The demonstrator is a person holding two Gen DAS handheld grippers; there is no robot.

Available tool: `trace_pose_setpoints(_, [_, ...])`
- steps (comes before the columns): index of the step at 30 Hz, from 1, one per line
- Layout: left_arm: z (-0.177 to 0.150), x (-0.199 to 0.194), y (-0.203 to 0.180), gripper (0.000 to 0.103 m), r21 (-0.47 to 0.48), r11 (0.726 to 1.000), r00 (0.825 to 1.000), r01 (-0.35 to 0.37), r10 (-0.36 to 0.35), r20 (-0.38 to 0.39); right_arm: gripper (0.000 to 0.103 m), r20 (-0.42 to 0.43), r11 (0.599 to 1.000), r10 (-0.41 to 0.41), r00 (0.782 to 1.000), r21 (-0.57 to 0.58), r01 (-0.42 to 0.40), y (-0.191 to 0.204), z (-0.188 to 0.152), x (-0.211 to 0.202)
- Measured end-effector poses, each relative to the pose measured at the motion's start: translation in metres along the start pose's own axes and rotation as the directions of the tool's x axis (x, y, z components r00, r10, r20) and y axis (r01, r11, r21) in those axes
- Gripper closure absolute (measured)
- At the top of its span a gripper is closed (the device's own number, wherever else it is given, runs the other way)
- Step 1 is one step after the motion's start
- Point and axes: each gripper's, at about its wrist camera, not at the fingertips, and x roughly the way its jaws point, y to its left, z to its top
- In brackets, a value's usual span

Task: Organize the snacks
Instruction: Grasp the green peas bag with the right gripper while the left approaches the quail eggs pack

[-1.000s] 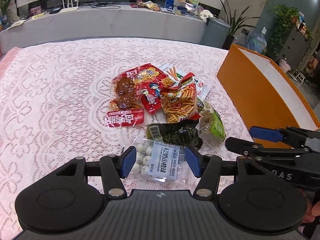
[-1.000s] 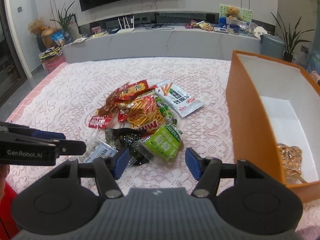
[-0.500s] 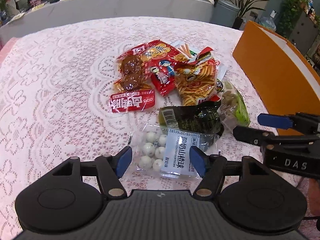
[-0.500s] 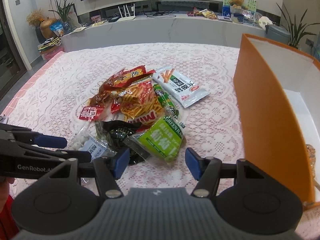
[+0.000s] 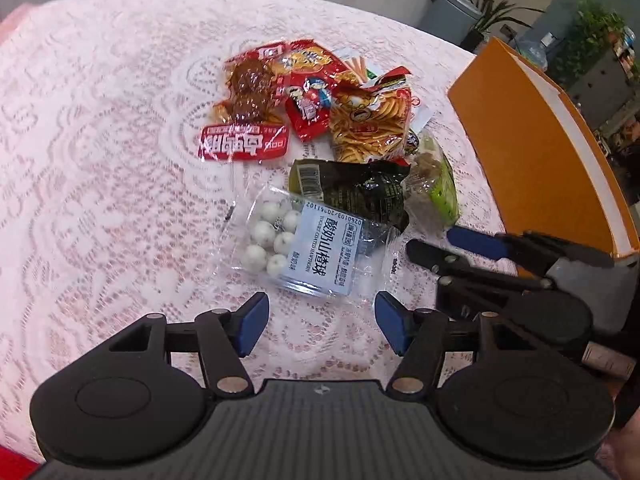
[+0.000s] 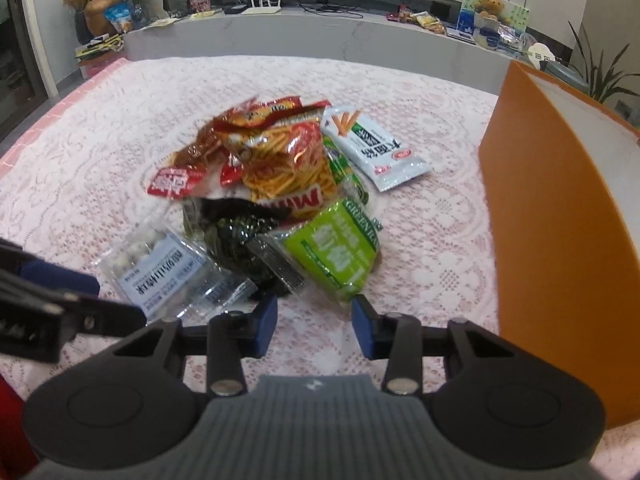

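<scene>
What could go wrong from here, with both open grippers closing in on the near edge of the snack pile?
1. The left gripper and right gripper sit close together; they might collide.
2. The green packet overlaps the dark packet, so a grab may drag both.
3. The clear bag of white balls is slick and lies flat on the lace tablecloth; fingers could slip or snag the lace.
</scene>
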Motion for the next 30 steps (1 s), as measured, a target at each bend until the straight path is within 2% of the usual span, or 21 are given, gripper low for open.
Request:
trace_pose_setpoints(6, [0.012, -0.002, 0.015, 0.032, -0.120, 0.991, 0.998, 0.064, -0.061, 0.030, 0.060, 0.004, 0.999, 0.015, 1.000, -0.037, -0.015, 0.011, -0.006, -0.001])
trace_pose_setpoints(8, [0.017, 0.001, 0.018, 0.032, -0.159, 0.985, 0.998, 0.064, -0.059, 0.034, 0.059, 0.007, 0.999, 0.018, 1.000, -0.029, -0.018, 0.010, -0.007, -0.001])
trace_pose_setpoints(14, [0.037, 0.011, 0.005, 0.031, -0.186, 0.982, 0.999, -0.026, 0.034, 0.039, 0.059, 0.021, 1.000, 0.017, 1.000, 0.010, -0.017, 0.001, -0.004, -0.006])
trace_pose_setpoints(17, [0.046, 0.015, -0.001, 0.028, -0.223, 0.973, 0.997, -0.063, 0.071, 0.028, 0.058, 0.037, 0.999, 0.006, 0.999, 0.031, -0.007, -0.007, 0.000, -0.010])
trace_pose_setpoints(23, [0.058, 0.028, -0.012, 0.027, -0.281, 0.949, 0.989, -0.140, 0.147, 0.002, 0.058, 0.071, 0.993, 0.014, 0.997, 0.113, -0.022, -0.024, 0.008, -0.014])
trace_pose_setpoints(28, [0.056, 0.032, -0.019, 0.022, -0.244, 0.949, 0.979, -0.199, 0.206, 0.002, 0.055, 0.113, 0.980, 0.032, 0.993, 0.193, -0.054, -0.035, 0.015, -0.014])
trace_pose_setpoints(30, [0.056, 0.035, -0.019, 0.022, -0.216, 0.950, 0.973, -0.224, 0.229, -0.003, 0.054, 0.119, 0.981, 0.042, 0.992, 0.183, -0.064, -0.034, 0.017, -0.013])
